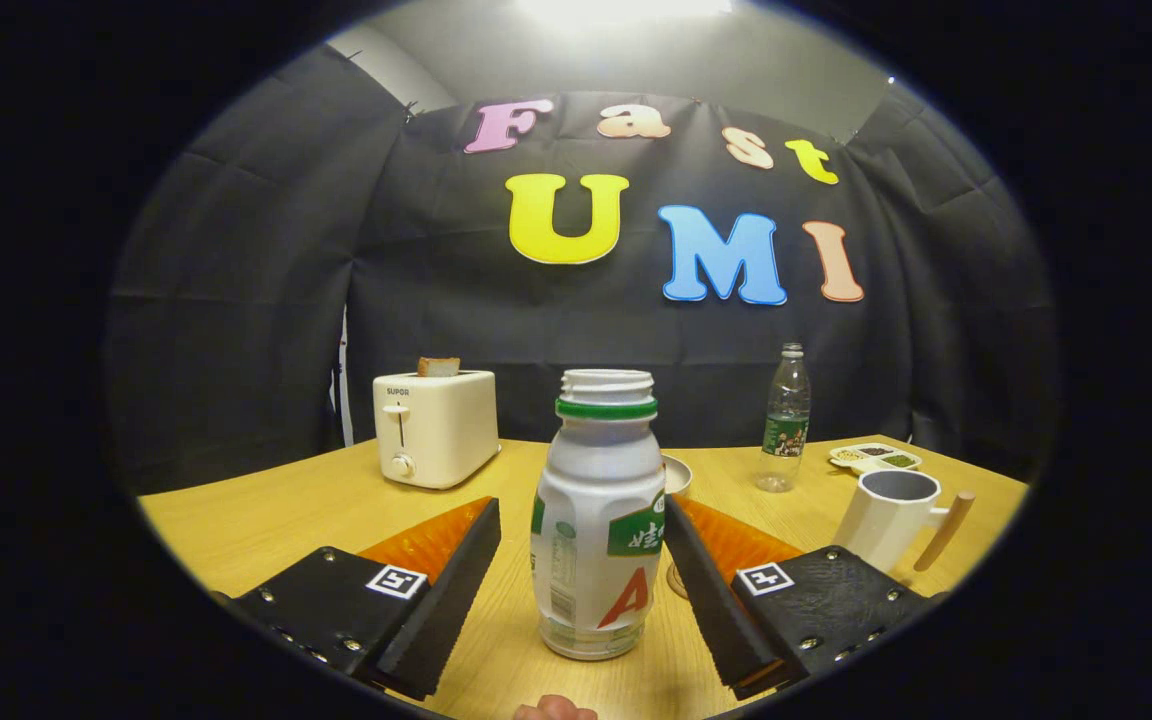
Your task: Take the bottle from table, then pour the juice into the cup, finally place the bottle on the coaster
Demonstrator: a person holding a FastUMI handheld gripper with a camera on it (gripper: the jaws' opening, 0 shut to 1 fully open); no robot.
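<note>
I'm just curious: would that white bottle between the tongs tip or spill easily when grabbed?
The white bottle stands tall on a narrow base, so a one-sided push could tip it. Its cap is off, so juice may spill. The open tongs flank its waisted middle, probably giving decent hold.

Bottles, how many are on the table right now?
2. The white juice bottle stands between the fingers of the open gripper. A clear water bottle stands farther back, behind the mug. Others may be hidden.

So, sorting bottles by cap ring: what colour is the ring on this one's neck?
Green, on the white bottle standing between the claw's open fingers; gripper view.
</note>
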